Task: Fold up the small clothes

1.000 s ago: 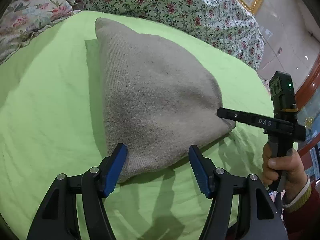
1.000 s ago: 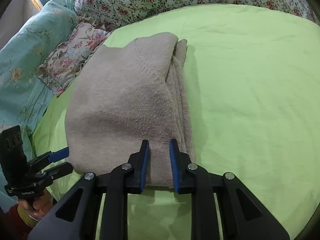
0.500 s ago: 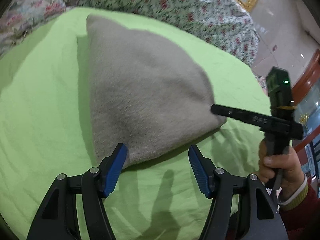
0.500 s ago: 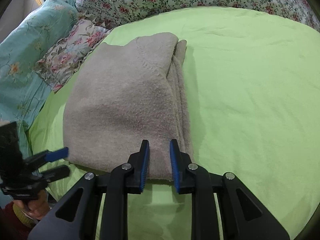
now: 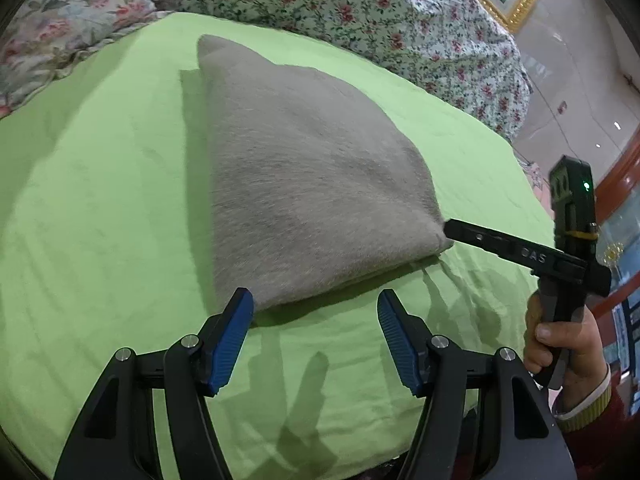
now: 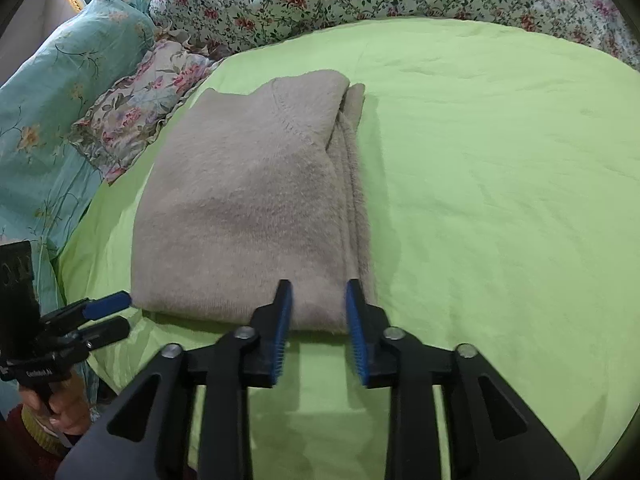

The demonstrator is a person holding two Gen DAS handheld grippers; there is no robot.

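Note:
A folded beige sweater (image 5: 312, 184) lies flat on the green sheet (image 5: 100, 200). My left gripper (image 5: 314, 312) stands open just short of its near edge, with nothing between the fingers. In the right wrist view the sweater (image 6: 248, 208) has its stacked folds along the right side. My right gripper (image 6: 318, 292) is opening its jaws, and the sweater's near edge sits between the blue pads without being pinched. In the left wrist view the right gripper (image 5: 452, 230) points at the sweater's right corner. The left gripper (image 6: 108, 312) shows at the lower left, near the other corner.
A floral quilt (image 5: 360, 12) is bunched along the far side of the bed. A floral pillow (image 6: 140, 120) and a teal cover (image 6: 60, 100) lie left of the sweater. Bare green sheet (image 6: 500, 200) spreads to the right. A hand (image 5: 560, 340) grips the right handle.
The right gripper's jaws have spread apart and let go of the sweater's near edge. The sweater's near corner now lies a little beyond the left fingertips instead of between them.

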